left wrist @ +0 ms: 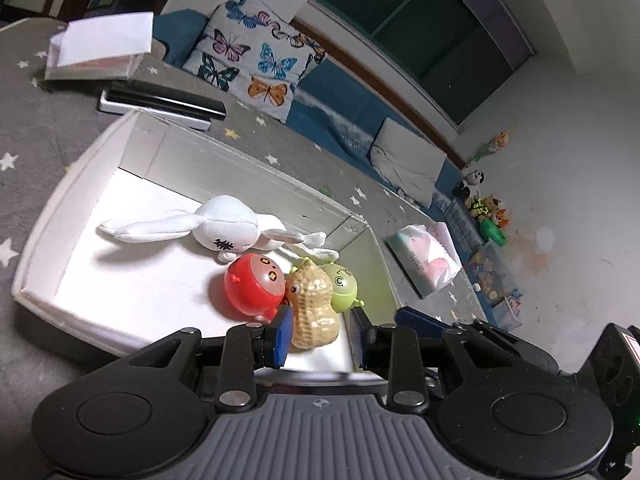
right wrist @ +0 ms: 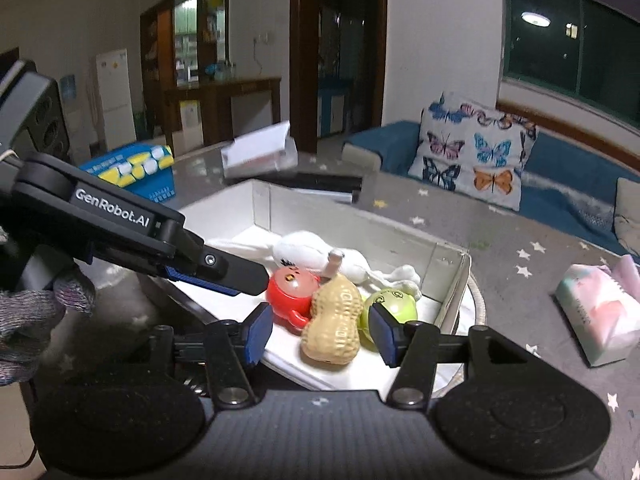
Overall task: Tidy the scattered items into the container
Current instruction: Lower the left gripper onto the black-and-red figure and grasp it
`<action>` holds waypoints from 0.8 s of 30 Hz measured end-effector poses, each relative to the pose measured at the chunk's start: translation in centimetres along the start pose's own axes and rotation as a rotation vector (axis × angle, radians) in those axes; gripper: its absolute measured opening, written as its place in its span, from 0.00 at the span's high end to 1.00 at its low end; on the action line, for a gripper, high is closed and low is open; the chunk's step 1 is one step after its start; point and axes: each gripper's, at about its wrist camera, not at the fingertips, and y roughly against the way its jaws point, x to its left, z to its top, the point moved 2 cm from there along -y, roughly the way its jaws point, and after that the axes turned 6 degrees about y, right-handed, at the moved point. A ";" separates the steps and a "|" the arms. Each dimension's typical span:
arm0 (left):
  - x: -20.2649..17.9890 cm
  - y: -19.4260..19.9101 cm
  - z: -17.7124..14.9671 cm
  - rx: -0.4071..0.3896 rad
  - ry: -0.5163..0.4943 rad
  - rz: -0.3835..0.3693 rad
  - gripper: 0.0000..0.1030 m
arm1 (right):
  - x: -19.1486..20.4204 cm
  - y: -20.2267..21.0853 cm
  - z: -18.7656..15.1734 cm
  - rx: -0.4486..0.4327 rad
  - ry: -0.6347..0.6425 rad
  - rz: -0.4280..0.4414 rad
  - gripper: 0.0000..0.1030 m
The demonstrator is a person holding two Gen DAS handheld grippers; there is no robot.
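Toys lying together in the white box (left wrist: 48, 240)

The peanut toy (right wrist: 332, 322) is lying in the box's near right corner between the red toy (right wrist: 290, 294) and green toy (right wrist: 390, 304), the white plush rabbit (left wrist: 224, 226) behind them. The left gripper (left wrist: 320, 330) and right gripper (right wrist: 320, 330) are both hovering released around the peanut.

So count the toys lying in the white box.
4: white plush rabbit at the back, red toy, peanut toy in the middle, green toy beside it. Others may hide behind.

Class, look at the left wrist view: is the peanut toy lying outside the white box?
No, the peanut toy lies inside the white box, touching the red toy.
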 end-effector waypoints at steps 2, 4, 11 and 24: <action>-0.1 0.8 -0.4 -0.008 -0.007 0.000 0.68 | 0.5 0.9 -0.2 -0.021 0.002 0.003 0.44; -0.1 1.5 -0.9 -0.017 -0.014 -0.001 0.68 | 1.1 1.7 -0.4 -0.040 0.006 0.005 0.39; 0.6 3.4 -2.6 -0.041 -0.018 0.019 0.68 | 2.9 3.0 -2.0 -0.052 -0.004 0.024 0.37; 4.5 4.9 -5.5 -0.034 0.090 0.051 0.68 | 4.7 1.7 -5.1 -0.016 -0.113 0.069 0.33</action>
